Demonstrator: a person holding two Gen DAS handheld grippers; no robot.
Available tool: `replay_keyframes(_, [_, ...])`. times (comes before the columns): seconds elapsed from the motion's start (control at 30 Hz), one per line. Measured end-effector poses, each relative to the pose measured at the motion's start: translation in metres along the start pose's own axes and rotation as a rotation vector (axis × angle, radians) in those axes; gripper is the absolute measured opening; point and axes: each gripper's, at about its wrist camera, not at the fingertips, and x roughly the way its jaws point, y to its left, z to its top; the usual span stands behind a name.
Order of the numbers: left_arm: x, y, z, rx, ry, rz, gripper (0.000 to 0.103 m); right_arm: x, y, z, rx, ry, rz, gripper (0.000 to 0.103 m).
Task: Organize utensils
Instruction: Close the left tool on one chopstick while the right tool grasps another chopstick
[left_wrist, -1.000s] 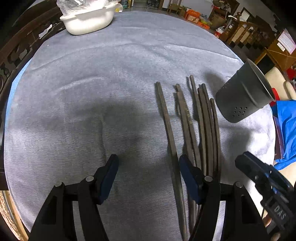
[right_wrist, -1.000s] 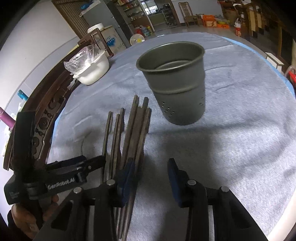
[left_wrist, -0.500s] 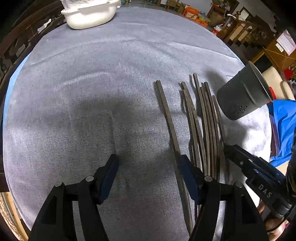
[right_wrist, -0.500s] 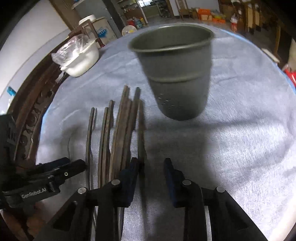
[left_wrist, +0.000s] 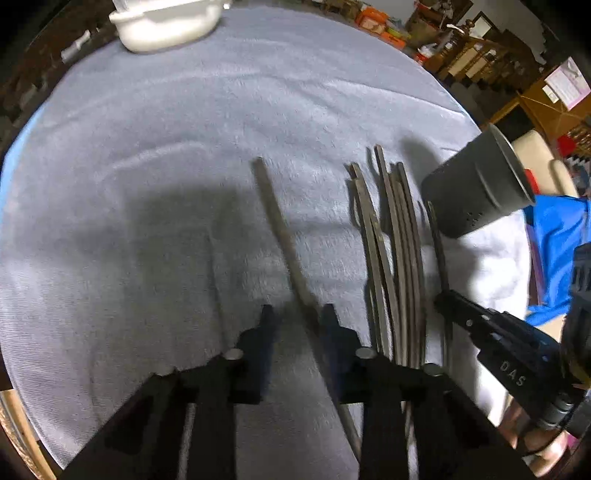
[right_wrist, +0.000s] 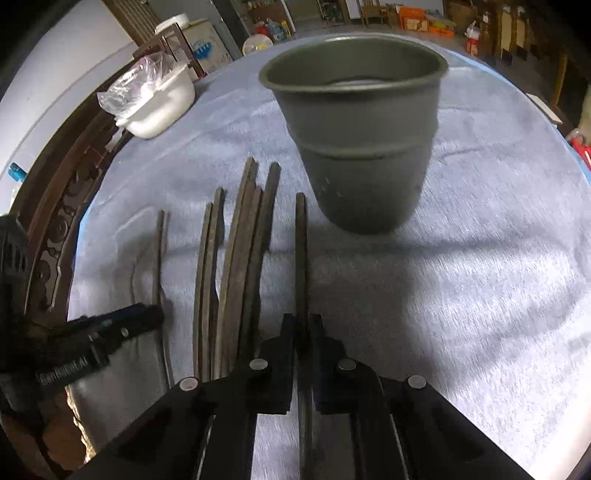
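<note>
Pick-up step: right gripper (right_wrist: 301, 328) fingers clamped on one chopstick (right_wrist: 301, 240) beside the holder cup (right_wrist: 356, 133); left gripper (left_wrist: 295, 325) fingers narrowed around another chopstick (left_wrist: 280, 229), contact unclear. Next, likely lifting and tipping into cup.

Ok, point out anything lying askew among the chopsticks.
One dark wooden chopstick lies apart from the bundled dark chopsticks, slanting between the left tongs. Another single chopstick sits clamped in the right tongs.
</note>
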Motion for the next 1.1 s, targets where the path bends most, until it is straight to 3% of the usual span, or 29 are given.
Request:
replay_keyframes(0.17, [0.001, 0.013, 0.008, 0.020, 0.081, -0.036, 0.024, 0.000, -0.003, 0.000, 0.004, 0.074, 0.029, 0.010])
replay_keyframes(0.33, [0.008, 0.039, 0.038, -0.088, 0.139, -0.063, 0.027, 0.012, 0.011, 0.015, -0.036, 0.118, -0.036, 0.011])
replay_keyframes(0.57, [0.016, 0.046, 0.060, -0.144, 0.117, -0.060, 0.027, 0.014, 0.016, 0.021, -0.054, 0.055, -0.043, 0.009])
replay_keyframes(0.63, [0.019, 0.042, 0.063, -0.135, 0.102, -0.032, 0.011, 0.013, 0.012, 0.020, -0.053, 0.039, -0.028, 0.008])
replay_keyframes(0.73, [0.016, 0.043, 0.061, -0.149, 0.086, -0.030, 0.010, -0.003, 0.009, 0.012, -0.063, -0.002, 0.003, 0.008])
replay_keyframes(0.9, [-0.020, 0.036, 0.050, -0.128, -0.024, -0.038, 0.007, -0.049, 0.015, 0.008, -0.120, -0.123, 0.106, 0.007])
replay_keyframes(0.97, [-0.042, 0.022, 0.044, -0.087, -0.096, -0.041, 0.005, -0.075, 0.014, 0.008, -0.138, -0.207, 0.167, 0.008])
replay_keyframes(1.1, [-0.089, -0.002, 0.042, 0.010, -0.239, -0.051, 0.005, -0.114, 0.012, 0.012, -0.149, -0.344, 0.203, 0.008])
